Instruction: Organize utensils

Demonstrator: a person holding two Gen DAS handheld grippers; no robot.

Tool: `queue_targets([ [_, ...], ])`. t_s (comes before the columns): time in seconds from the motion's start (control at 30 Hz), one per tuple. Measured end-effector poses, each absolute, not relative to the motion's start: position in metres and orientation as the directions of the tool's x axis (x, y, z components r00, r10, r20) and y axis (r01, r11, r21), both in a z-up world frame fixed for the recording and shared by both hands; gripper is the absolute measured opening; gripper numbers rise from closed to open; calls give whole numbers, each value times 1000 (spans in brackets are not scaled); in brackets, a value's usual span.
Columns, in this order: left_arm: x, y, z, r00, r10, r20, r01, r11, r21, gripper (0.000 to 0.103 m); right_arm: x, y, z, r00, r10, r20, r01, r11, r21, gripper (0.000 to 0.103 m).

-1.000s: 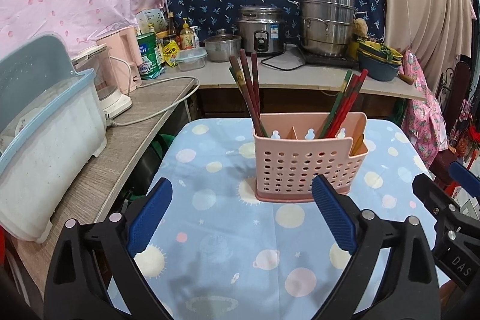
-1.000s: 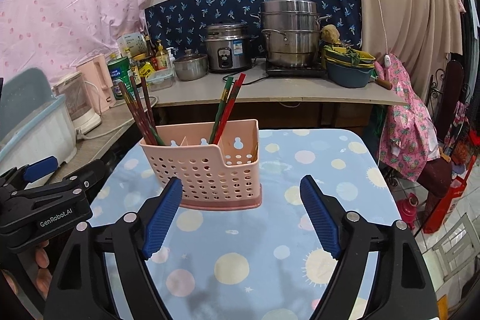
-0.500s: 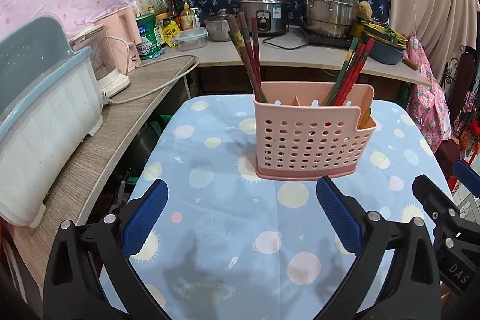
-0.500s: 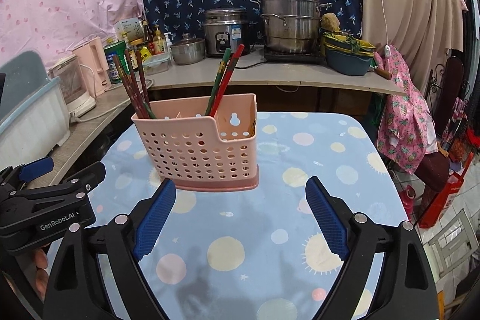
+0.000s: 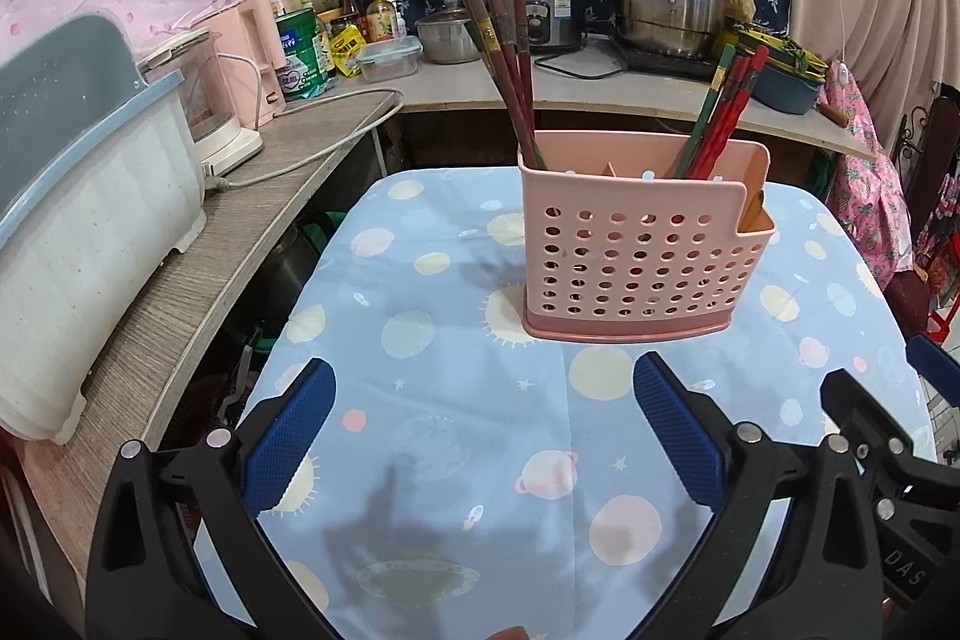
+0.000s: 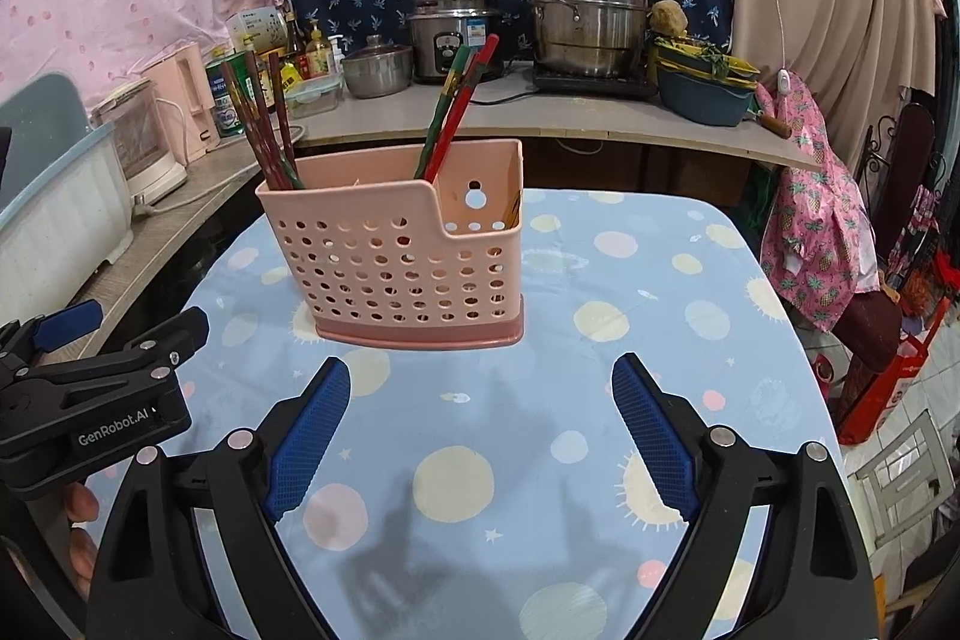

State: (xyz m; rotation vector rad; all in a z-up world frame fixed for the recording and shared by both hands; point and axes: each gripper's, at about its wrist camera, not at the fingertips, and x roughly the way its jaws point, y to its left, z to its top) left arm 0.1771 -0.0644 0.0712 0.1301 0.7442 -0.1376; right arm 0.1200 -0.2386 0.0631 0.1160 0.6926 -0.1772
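A pink perforated utensil holder (image 5: 636, 250) stands on the blue patterned tablecloth (image 5: 456, 430); it also shows in the right wrist view (image 6: 402, 262). Dark red chopsticks (image 5: 510, 64) lean in its left compartment, red and green chopsticks (image 5: 720, 112) in a right one. In the right wrist view the same bundles show, the dark red chopsticks (image 6: 264, 124) and the red and green chopsticks (image 6: 456, 106). My left gripper (image 5: 480, 436) is open and empty, short of the holder. My right gripper (image 6: 480, 430) is open and empty, also short of the holder.
A wooden counter (image 5: 198, 256) on the left carries a white and blue dish rack (image 5: 78, 220) and a blender (image 5: 210, 112). The back counter holds a rice cooker (image 5: 540, 10), a steel steamer pot (image 5: 672, 4) and bowls (image 6: 702, 88). A table edge lies to the right (image 6: 798, 340).
Both grippers have pulled back and risen a little from the holder, which now sits farther ahead in both views. Both stay open and empty.
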Motion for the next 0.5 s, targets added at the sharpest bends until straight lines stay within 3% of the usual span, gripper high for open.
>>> queue_targets([
  [0.5, 180, -65, 64, 720, -79, -690, 176, 982, 71, 95, 126, -234, 54, 738, -125, -663, 201, 979, 40, 85],
])
